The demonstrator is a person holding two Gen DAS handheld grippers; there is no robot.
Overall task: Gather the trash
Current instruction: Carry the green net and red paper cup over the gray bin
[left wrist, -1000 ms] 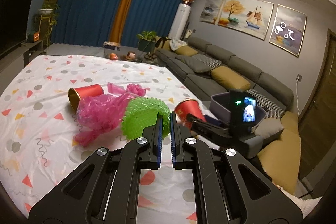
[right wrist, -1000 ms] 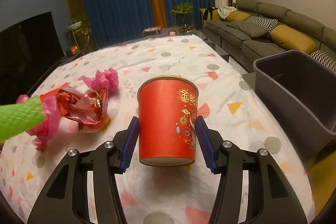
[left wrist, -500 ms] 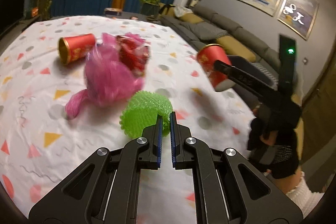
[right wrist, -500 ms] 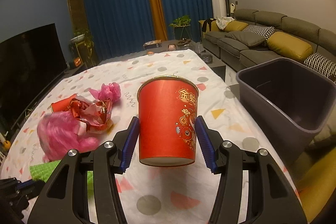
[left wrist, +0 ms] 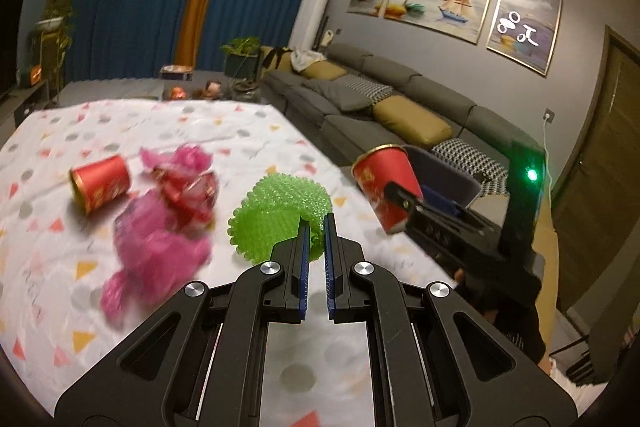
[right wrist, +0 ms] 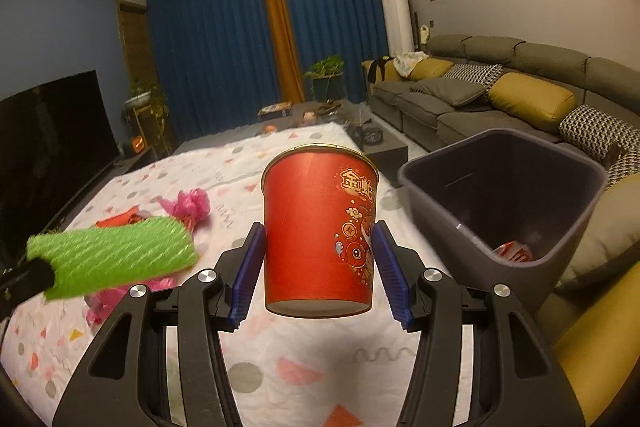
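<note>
Two pieces of trash are held above the patterned tablecloth in the left wrist view. The left gripper is pinched narrowly on the edge of the green foam net, whose open ring is turned toward the camera, so its long axis runs roughly toward the far side. Only a thin edge is caught, and the soft net could be pulled free by a quick swing. To the right, the red paper cup is carried by the right gripper, rim up and tilted left. A second red cup lies on its side at far left, mouth toward the near left. The pink wrapper beside it is blurred, so its shape is probably crumpled film, no more can be said.

In the right wrist view, the right gripper is closed on the red paper cup, which stands upright, axis vertical, mouth up. The grey bin stands to the right, off the table edge, with a scrap at its bottom. The thin cup wall could be crushed by a harder squeeze, or the cup released short of the rim and dropped onto the floor. The green foam net is seen at left, lying lengthwise left to right.
</note>
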